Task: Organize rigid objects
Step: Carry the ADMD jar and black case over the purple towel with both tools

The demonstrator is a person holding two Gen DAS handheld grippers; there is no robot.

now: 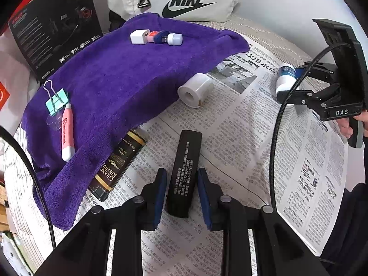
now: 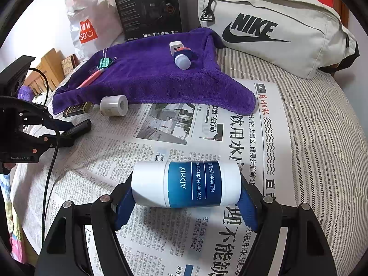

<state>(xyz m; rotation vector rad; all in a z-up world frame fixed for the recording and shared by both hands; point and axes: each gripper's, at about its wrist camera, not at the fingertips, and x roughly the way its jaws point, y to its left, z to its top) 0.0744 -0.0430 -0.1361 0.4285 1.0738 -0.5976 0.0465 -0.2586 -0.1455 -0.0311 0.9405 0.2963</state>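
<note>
Your left claw [image 1: 181, 184] stands narrow, its blue pads [image 1: 161, 191] closing in on either side of a black bar-shaped case [image 1: 182, 172] printed with white characters and phone-style digits; whether the pads press it is hard to tell. The case lies on the newspaper [image 1: 253, 138], just beside the purple towel [image 1: 110, 78]. Your right claw [image 2: 186, 202] grips a white bottle [image 2: 186, 184] crosswise by its two ends, the blue label reading "ADMD" and "Vaseline Hydrating"; it hangs over the newspaper, well apart from the towel.

Against the towel's near edge lies a dark bottle [image 1: 118, 163] lettered "GRAND RESERVE", half tucked under the cloth. A white tape roll [image 1: 195, 89] rests on the newspaper touching the towel. On the towel sit a green binder clip [image 1: 56, 101], a pink pen-like stick [image 1: 67, 133], a white plug [image 1: 139, 36] and a small blue-and-white item [image 1: 168, 38] too small to identify.

Behind the towel, a pale bag [image 2: 276, 30] reads "NIKE"; a white sack [image 2: 88, 31] reads "MINISO". The black box [image 2: 147, 9] beside it carries unreadable print.
</note>
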